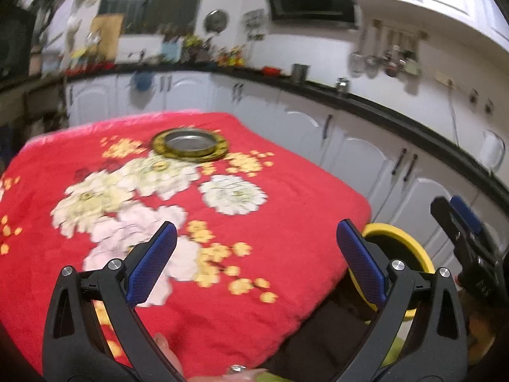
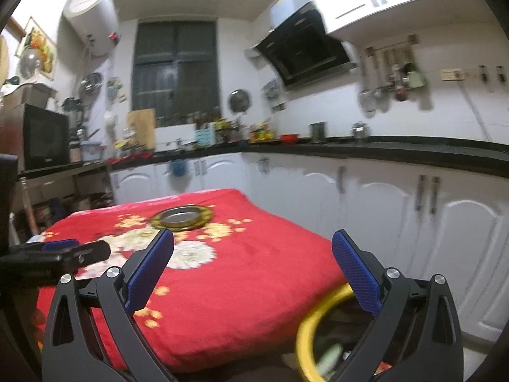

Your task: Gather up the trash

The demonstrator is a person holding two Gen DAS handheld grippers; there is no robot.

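The left gripper [image 1: 253,261] has its fingers spread wide with nothing between them, above the near edge of a red flowered cloth [image 1: 286,210]; the right gripper [image 2: 253,269] is spread just as wide and empty, over the cloth's near right corner; the left view alone shows fingers [image 1: 168,355] with a ring at the bottom edge, and the right gripper from the side at far right; the right view alone shows the left gripper's tips at far left, a white tank [image 2: 92,16] high on the wall, a black oven [image 2: 44,137] and bits of trash [image 2: 331,355], green and blurred, inside the yellow bin [image 2: 303,343]; the bin stands on the floor just beside the table's right corner, with its rim [image 1: 397,232] partly hidden behind the left gripper's right finger; one metal dish [image 1: 189,141] sits on one gold-rimmed plate [image 1: 219,152] at the cloth's far side; white cabinets [image 2: 381,210] under a black counter [image 2: 397,151] run round the room, with one dark window [image 2: 176,70] and one black hood [image 2: 305,47]
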